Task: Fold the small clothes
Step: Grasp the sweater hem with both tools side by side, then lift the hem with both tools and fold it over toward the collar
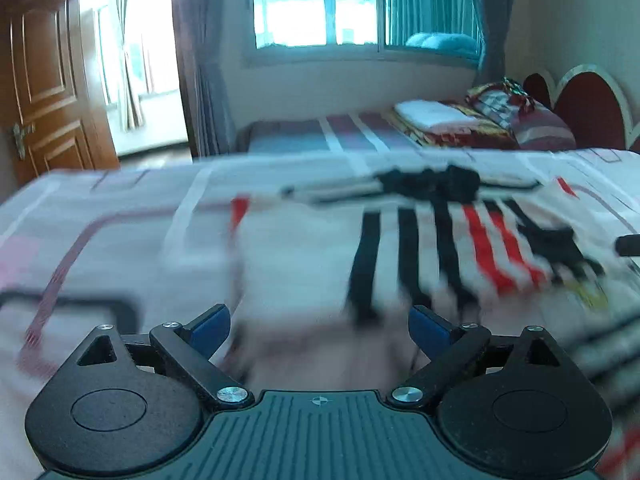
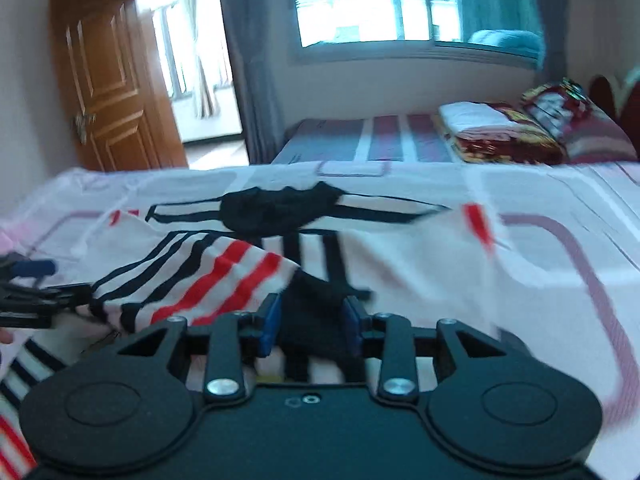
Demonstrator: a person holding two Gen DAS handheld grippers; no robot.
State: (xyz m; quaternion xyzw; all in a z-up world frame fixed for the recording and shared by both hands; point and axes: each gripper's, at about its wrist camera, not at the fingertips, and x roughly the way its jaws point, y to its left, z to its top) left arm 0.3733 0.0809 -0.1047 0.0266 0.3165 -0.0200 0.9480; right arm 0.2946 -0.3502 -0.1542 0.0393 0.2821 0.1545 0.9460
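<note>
Two grippers over the bed [image 1: 100, 216]: my left gripper [image 1: 319, 324] has its fingers spread wide, with the striped shirt [image 1: 420, 248] lying on the bedsheet just ahead of them. My right gripper [image 2: 311, 326] has its fingers clenched on the shirt's black edge [image 2: 316, 300].

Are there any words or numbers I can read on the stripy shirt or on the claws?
None can be read.
The striped shirt shows only black and red stripes, and a yellow patch near its edge is too blurred to tell.
The left claw body has just a small round crosshair mark, no letters.
The right claw, shut on the shirt's black part, shows no label.
</note>
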